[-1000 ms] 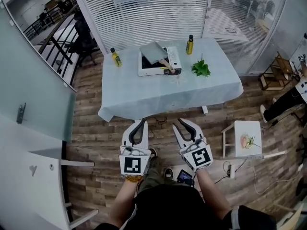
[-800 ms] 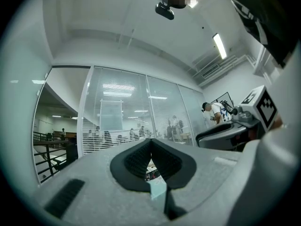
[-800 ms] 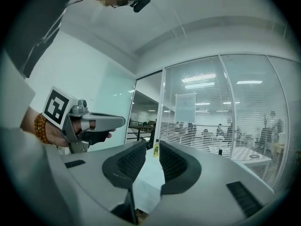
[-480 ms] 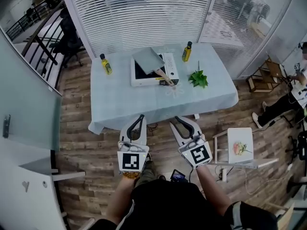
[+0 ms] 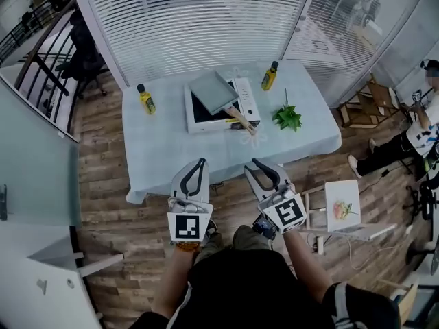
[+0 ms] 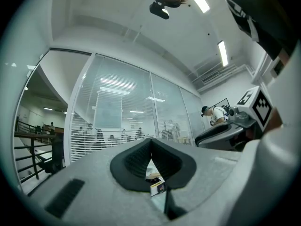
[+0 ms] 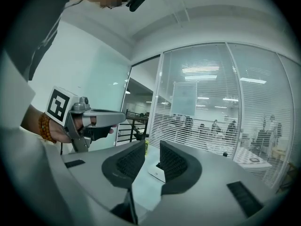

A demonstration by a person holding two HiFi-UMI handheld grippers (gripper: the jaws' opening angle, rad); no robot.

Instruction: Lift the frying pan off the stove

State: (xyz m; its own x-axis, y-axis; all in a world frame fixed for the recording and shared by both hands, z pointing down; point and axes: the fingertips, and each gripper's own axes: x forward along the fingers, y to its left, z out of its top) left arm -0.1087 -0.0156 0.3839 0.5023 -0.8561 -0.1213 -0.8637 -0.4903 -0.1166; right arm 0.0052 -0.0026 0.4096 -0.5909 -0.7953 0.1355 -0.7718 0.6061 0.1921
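A grey square frying pan (image 5: 213, 91) sits on the white stove (image 5: 243, 94) at the back of the table (image 5: 171, 149), which has a pale blue cloth. Its wooden handle (image 5: 241, 120) points toward me. My left gripper (image 5: 199, 163) hangs at the table's front edge, short of the stove, with its fingertips touching and nothing held. My right gripper (image 5: 256, 163) is beside it, jaws slightly apart and empty. In the left gripper view the left gripper's (image 6: 151, 147) tips meet; in the right gripper view a narrow gap shows between the right gripper's (image 7: 151, 157) pads.
Two yellow bottles (image 5: 145, 99) (image 5: 271, 75) stand left and right of the stove, and a green leafy bunch (image 5: 288, 117) lies at its right. A small white stand (image 5: 346, 208) is on the floor at right; a person (image 5: 425, 125) sits beyond it. Blinds and glass walls back the table.
Both grippers have come forward together to the table's front edge. The table and stove now sit closer and lower in the head view.
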